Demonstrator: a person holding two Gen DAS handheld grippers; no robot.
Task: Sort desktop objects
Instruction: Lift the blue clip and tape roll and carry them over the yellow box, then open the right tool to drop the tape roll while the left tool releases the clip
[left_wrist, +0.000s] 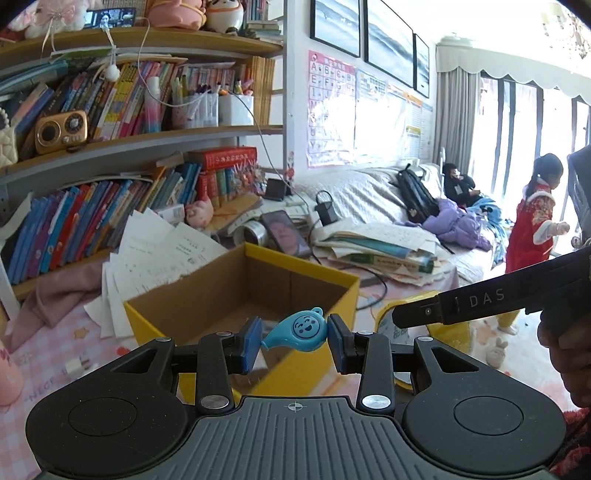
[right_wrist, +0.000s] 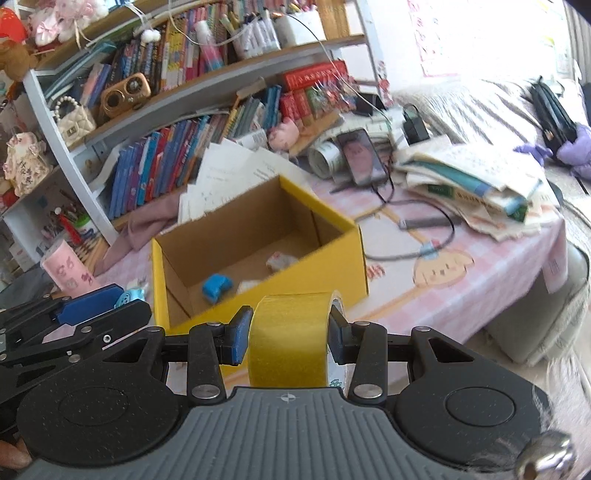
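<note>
Box (right_wrist: 325, 254) ahead and below both claws, open top facing up; my left claw (left_wrist: 293, 338) pinches blue whistle (left_wrist: 295, 330) just short of the near rim, w/ long axis crosswise btwn pads; right claw (right_wrist: 288, 332) clamps yellow tape roll (right_wrist: 290, 332), also short of the near wall; left looks nearer the opening, so prob drops first.

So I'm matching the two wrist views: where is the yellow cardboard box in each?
Left wrist: yellow cardboard box sits centre, just beyond the blue whistle.
Right wrist: the box lies centre-left, behind the yellow tape roll.
Shared landmark: the phone propped beyond the box.
</note>
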